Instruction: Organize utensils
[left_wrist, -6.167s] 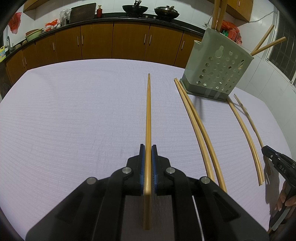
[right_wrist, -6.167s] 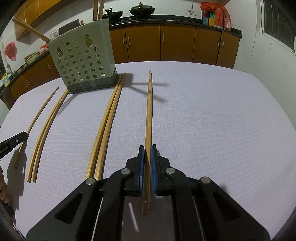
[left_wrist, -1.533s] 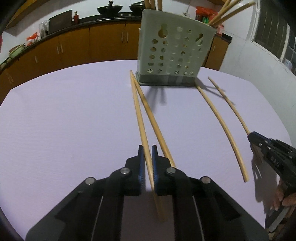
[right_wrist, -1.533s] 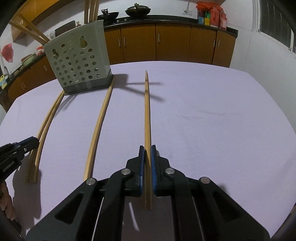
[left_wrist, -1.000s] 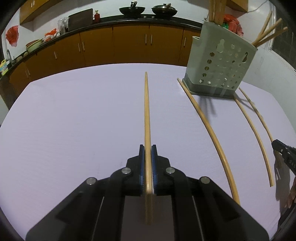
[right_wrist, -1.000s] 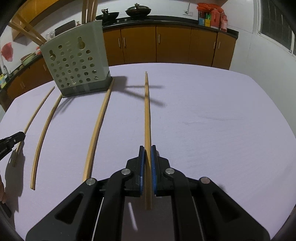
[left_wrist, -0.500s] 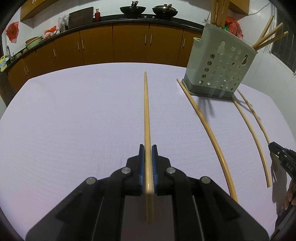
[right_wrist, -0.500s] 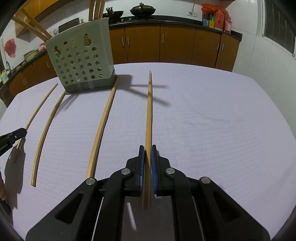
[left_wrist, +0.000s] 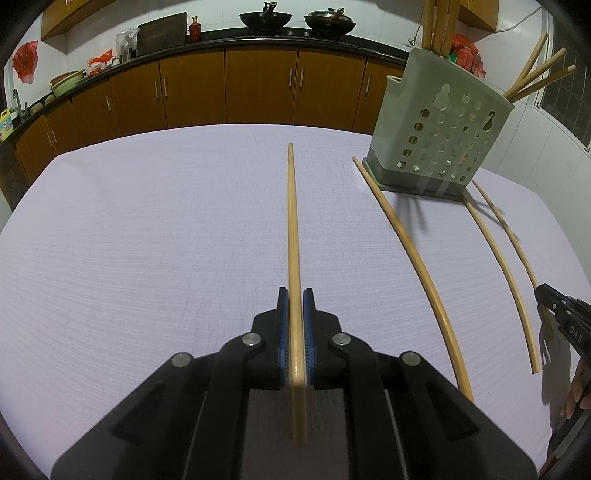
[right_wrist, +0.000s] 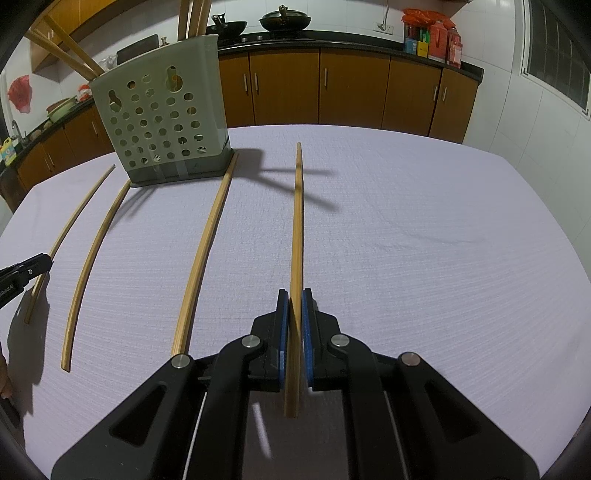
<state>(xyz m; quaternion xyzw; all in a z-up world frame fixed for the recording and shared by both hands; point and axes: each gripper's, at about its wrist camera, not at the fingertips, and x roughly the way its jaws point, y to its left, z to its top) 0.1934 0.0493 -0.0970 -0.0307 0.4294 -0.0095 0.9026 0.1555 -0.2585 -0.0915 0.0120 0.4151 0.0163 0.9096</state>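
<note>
Several sticks stood in the holder (left_wrist: 439, 144), both my left gripper (left_wrist: 294, 314) and right gripper (right_wrist: 292, 314) were clamped on a chopstick (left_wrist: 292, 221) each, three loose chopsticks (right_wrist: 201, 251) left.

Brown cabinets (left_wrist: 258, 88), two woks (left_wrist: 266, 17) on counter, window (right_wrist: 557, 48).

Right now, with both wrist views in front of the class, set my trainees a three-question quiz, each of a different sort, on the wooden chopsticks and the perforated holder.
1. True or false: each gripper, left gripper and right gripper, is clamped on a long wooden chopstick.
2. How many loose chopsticks lie on the lilac tablecloth? A) one B) three C) six
3. Fill in: the grey-green perforated plastic holder stands ___ on the cloth, with chopsticks already inside.

Key: 1 true; 2 B; 3 upright.
</note>
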